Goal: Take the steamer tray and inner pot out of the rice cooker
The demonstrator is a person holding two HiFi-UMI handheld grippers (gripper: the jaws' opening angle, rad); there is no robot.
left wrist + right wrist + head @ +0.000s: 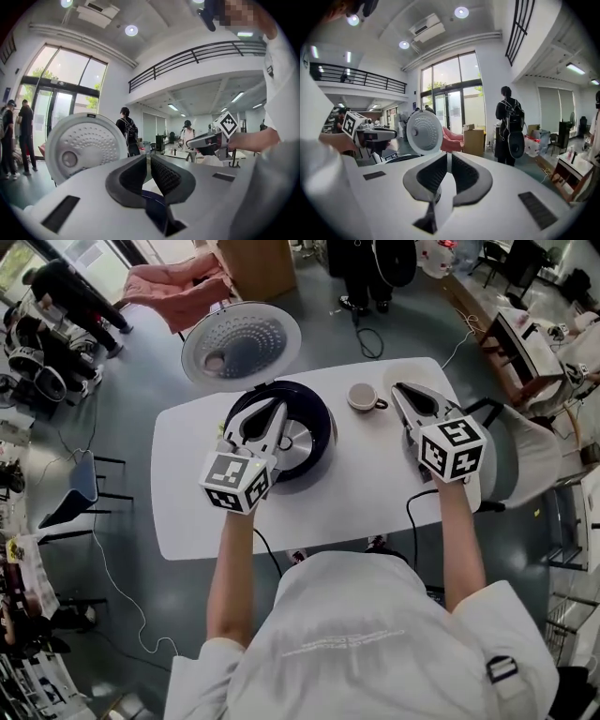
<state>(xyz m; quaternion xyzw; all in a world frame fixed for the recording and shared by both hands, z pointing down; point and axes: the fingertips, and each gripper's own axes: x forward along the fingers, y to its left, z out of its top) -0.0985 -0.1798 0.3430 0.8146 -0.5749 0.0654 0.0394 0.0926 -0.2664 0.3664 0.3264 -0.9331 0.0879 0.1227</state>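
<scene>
The dark rice cooker (322, 418) stands at the back of the white table (366, 493), its round white lid (242, 343) swung open behind it. A silvery inside (300, 442) shows; I cannot tell tray from pot. My left gripper (279, 408) hovers over the cooker's opening, jaws together with nothing between them (148, 157). My right gripper (397, 388) is raised at the table's right, apart from the cooker, jaws also together and empty (449, 157). The lid (84, 145) shows in the left gripper view and again, as the lid (424, 132), in the right one.
A brown cup (364, 397) with a handle sits on the table between cooker and right gripper. A pale chair (525, 465) stands by the table's right edge. A cable (412, 512) runs off the front edge. People stand beyond the table; more chairs are at left.
</scene>
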